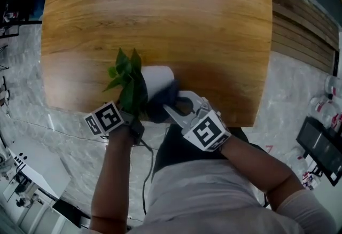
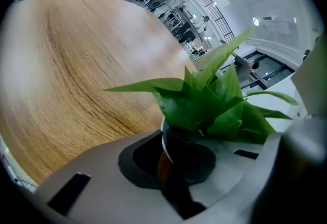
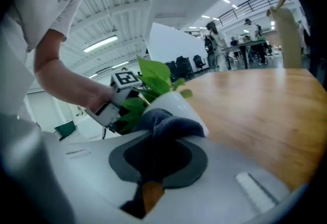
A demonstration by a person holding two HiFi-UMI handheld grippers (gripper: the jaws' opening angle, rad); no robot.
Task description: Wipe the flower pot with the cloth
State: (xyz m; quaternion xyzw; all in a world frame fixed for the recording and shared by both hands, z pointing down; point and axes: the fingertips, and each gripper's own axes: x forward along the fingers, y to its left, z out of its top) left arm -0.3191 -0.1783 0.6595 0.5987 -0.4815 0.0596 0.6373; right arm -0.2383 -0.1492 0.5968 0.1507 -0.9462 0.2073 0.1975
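Lying sideways, leaves pointing left, the flower pot [image 1: 159, 78] is rim-pinched by the left hand-held gripper [image 2: 169, 165]; the right hand-held gripper [image 1: 172, 107] clamps the cloth [image 3: 168, 126].

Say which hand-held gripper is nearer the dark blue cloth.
Right: the right hand-held gripper grips the cloth; the left hand-held gripper pinches the rim of the white flower pot.

Left tool [image 2: 164, 165], right tool [image 3: 152, 159] — both clamped
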